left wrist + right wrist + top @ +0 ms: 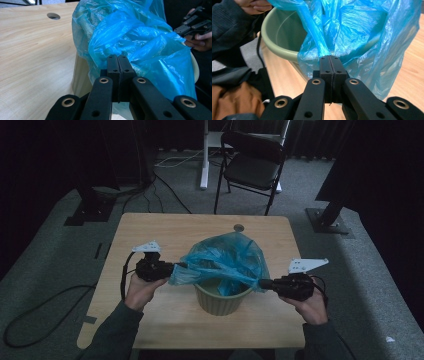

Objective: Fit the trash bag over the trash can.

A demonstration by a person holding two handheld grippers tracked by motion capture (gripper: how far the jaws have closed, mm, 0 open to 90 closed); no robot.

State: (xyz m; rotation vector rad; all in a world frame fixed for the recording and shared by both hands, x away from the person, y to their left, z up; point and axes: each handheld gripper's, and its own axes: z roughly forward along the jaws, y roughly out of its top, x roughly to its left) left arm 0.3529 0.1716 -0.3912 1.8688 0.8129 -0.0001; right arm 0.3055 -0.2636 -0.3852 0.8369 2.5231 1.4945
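A pale green round bin (221, 299) stands near the front middle of the wooden table (150, 232). A crumpled blue plastic bag (226, 259) sits in and over it. My left gripper (178, 266) is shut on the bag's left edge, pulled out past the rim. My right gripper (261, 283) is shut on the bag's right edge. In the left gripper view the jaws (117, 60) pinch blue bag film (140, 40) in front of the bin wall (81, 77). In the right gripper view the jaws (329, 60) clamp a twisted strip of the bag (314, 35) above the bin rim (274, 45).
A round cable hole (239, 227) lies in the table behind the bag. A black folding chair (250, 165) and a white stand leg (204, 155) are on the carpet beyond the table. Cables (45, 305) run over the floor at the left.
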